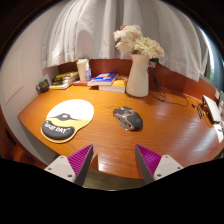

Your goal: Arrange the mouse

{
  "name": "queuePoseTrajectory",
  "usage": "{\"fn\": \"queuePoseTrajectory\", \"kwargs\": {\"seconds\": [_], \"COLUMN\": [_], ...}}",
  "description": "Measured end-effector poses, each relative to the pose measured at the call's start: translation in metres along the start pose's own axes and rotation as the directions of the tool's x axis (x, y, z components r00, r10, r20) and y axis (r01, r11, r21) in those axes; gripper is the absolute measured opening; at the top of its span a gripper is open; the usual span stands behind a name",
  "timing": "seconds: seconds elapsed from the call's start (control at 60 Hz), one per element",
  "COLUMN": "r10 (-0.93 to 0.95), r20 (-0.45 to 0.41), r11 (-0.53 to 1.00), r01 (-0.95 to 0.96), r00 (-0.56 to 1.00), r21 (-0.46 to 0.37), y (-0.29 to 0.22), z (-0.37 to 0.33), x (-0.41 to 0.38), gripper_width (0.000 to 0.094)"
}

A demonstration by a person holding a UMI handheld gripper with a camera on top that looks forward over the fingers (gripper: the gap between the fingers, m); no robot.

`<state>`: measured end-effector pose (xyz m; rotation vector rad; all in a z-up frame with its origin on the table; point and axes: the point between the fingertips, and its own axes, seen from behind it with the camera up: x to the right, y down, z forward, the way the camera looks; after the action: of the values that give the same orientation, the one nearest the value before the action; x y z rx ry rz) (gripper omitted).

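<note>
Brown wood of a table [165,130] fills the middle of the frame. A dark grey mouse [127,119] is seen at the centre, lying on the bare wood, well ahead of the gripper [112,160], whose purple pads [82,157] are held wide apart at the bottom with nothing between them. A round mouse pad [68,119] is placed left of the mouse, apart from it. A white vase [138,75] with pale flowers is seen behind it, and books [104,80] at the upper left.

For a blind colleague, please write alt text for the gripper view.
A dark grey computer mouse lies on a wooden desk, just beyond the open claw and right of a round black-and-white mouse mat. Behind stand a white vase of pale flowers and stacked books.
</note>
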<state>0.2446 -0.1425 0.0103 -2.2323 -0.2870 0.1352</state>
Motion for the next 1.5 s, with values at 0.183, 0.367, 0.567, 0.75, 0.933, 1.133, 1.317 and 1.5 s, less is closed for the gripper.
{"fn": "queuePoseTrajectory", "kwargs": {"seconds": [0.183, 0.367, 0.567, 0.75, 0.933, 1.133, 1.317, 1.5], "r10": [0.002, 0.012, 0.025, 0.067, 0.100, 0.135, 0.216, 0.221], "r20": [-0.032, -0.032, -0.031, -0.045, -0.085, -0.152, -0.220, -0.270], "r11": [1.000, 1.000, 0.999, 0.997, 0.994, 0.989, 0.973, 0.973], "r01": [-0.002, -0.013, -0.025, -0.069, -0.103, -0.142, -0.228, -0.193], "r00": [0.999, 0.999, 0.999, 0.997, 0.991, 0.979, 0.951, 0.937], "r21": [0.001, -0.013, -0.023, -0.038, -0.036, -0.037, -0.031, 0.127], "y": [-0.036, -0.064, -0.085, -0.094, -0.098, -0.104, -0.126, -0.226], "z": [0.062, 0.110, 0.140, 0.155, 0.160, 0.165, 0.149, 0.083], "x": [0.043, 0.066, 0.080, 0.088, 0.092, 0.097, 0.092, 0.039], "gripper_width": [0.0840, 0.0834, 0.0736, 0.0559, 0.0495, 0.0387, 0.0387, 0.0388]}}
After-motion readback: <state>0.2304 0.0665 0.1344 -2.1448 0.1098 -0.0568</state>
